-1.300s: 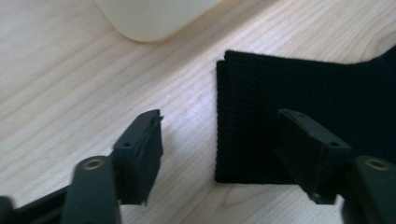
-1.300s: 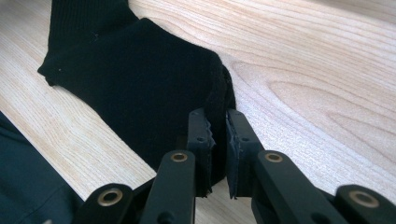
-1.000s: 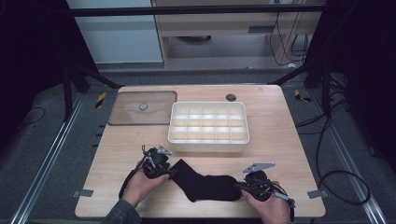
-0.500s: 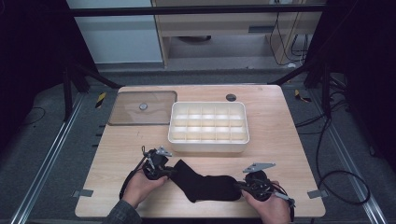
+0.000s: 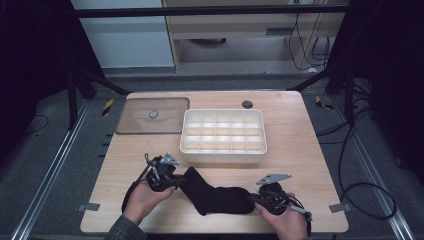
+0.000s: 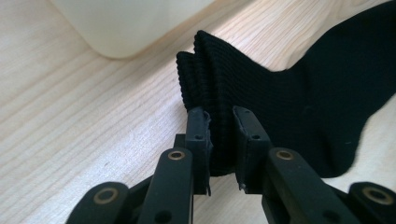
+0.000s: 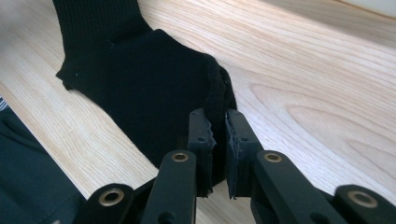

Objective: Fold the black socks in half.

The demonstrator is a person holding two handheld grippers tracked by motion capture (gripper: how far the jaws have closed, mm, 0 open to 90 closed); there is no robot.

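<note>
This looks like a lab or test bay set up for recording, not a home. Ahead of the left gripper (image 5: 170, 172) and right gripper (image 5: 265, 192) stretches a plain wooden table (image 5: 295, 140) standing on dark grey floor matting (image 5: 45, 165), with metal rails (image 5: 47, 185) running along both sides. Loose black cables (image 5: 360, 190) trail over the floor to the right of the right gripper. Beyond the table's far edge stand black frame struts (image 5: 95, 80), a pale cabinet (image 5: 125, 45) and a wooden shelf unit (image 5: 235, 25) with more wiring.
</note>
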